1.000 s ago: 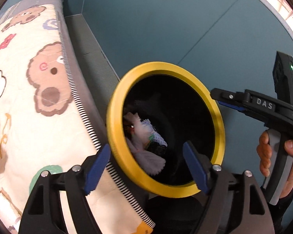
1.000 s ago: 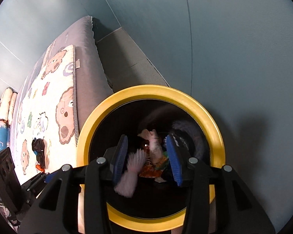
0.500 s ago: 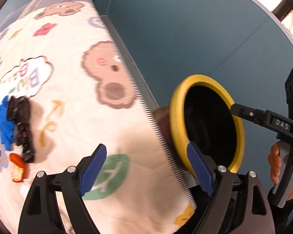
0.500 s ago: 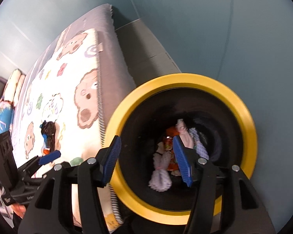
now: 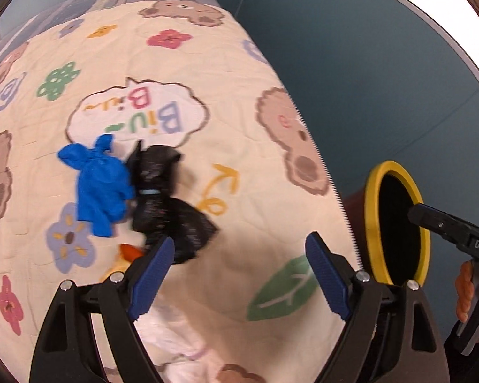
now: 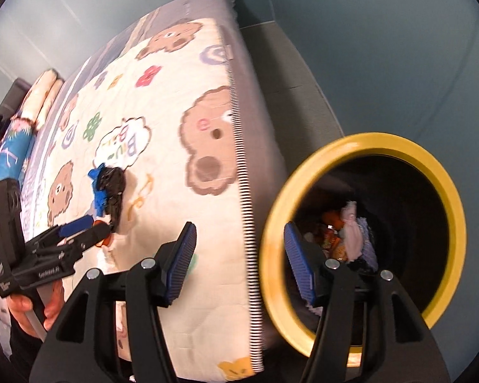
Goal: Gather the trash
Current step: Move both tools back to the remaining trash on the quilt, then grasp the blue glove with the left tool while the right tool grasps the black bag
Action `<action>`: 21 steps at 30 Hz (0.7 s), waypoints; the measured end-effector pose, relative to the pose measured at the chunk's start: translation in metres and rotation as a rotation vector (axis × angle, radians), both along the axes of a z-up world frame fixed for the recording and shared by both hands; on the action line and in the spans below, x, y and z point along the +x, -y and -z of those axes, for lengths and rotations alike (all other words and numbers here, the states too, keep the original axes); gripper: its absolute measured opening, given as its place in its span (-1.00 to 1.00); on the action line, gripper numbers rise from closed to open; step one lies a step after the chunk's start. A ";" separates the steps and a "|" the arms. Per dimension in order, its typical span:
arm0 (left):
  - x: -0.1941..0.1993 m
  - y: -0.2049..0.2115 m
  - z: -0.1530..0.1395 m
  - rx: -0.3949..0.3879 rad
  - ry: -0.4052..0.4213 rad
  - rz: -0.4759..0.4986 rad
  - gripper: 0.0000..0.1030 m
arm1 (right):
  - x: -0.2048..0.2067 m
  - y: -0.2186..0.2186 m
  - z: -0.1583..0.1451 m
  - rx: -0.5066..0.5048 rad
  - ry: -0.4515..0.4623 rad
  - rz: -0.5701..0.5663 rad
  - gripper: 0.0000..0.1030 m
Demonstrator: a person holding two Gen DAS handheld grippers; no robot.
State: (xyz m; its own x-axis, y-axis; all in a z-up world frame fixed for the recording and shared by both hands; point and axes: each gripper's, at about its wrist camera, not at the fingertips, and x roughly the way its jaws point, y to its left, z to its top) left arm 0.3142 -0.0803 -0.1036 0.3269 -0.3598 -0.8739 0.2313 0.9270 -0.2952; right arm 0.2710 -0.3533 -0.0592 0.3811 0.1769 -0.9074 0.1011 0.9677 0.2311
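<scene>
Trash still to collect lies on the bed [image 5: 265, 63]: a crumpled blue glove [image 5: 100, 185] touching a black bag [image 5: 166, 198] on its right, with a small orange scrap [image 5: 129, 251] just below them and something white [image 5: 178, 344] under my left jaws. The black bag's long axis runs from the speech-bubble print down toward my left gripper [image 5: 239, 274], whose left pad sits just at the bag's lower end. Those jaws are spread wide and empty. My right gripper [image 6: 239, 261] is well apart from the pile, straddling the bed edge and the yellow rim of the bin [image 6: 444, 172]; its jaws are partly spread, with nothing between them. So I judge the left hand the nearer one for the next pick. The bin stands on the floor beside the bed and already holds pale tissue and orange wrappers [image 6: 341, 233].
</scene>
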 end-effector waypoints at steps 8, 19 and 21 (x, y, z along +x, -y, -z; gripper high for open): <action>0.022 -0.057 0.012 0.038 -0.017 -0.108 0.57 | 0.022 -0.055 0.007 0.009 -0.021 -0.089 0.07; 0.062 -0.119 0.030 -0.005 -0.073 -0.264 0.57 | 0.051 -0.125 0.026 0.045 -0.052 -0.207 0.07; 0.069 -0.124 0.034 -0.015 -0.086 -0.284 0.57 | 0.055 -0.136 0.030 0.052 -0.060 -0.226 0.07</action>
State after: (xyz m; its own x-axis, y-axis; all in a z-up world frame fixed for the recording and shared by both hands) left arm 0.3836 0.0436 -0.1372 0.3410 -0.2780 -0.8980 -0.0628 0.9464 -0.3168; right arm 0.3261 -0.2171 -0.0891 0.2724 0.2988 -0.9146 -0.1017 0.9542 0.2814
